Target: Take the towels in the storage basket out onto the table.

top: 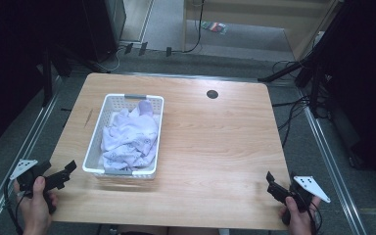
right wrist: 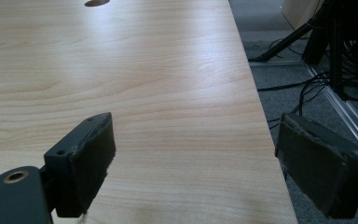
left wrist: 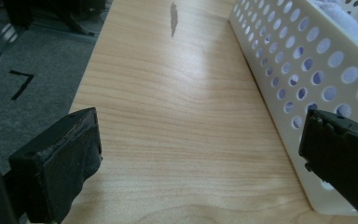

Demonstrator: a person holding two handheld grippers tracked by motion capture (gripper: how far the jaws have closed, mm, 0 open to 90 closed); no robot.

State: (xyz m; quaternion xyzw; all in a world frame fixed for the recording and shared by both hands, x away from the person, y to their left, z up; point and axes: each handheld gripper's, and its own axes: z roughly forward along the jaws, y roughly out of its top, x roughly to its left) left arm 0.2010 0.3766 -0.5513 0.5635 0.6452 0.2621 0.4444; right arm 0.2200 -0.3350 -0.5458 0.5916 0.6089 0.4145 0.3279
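No brand or label can be read; a black tape mark like a 7 point(left wrist: 21, 84) lies on the grey floor in the left gripper view. A white basket point(top: 94, 142) with perforated walls sits on the left half of the wooden table point(top: 215, 147), holding crumpled pale lilac cloth point(top: 129, 137). The left gripper point(top: 61, 175) hangs at the near left corner just beside the basket, jaws spread and empty. The right gripper point(top: 280, 188) at the near right corner is likewise released. Cables point(right wrist: 303, 88) trail across the carpet.
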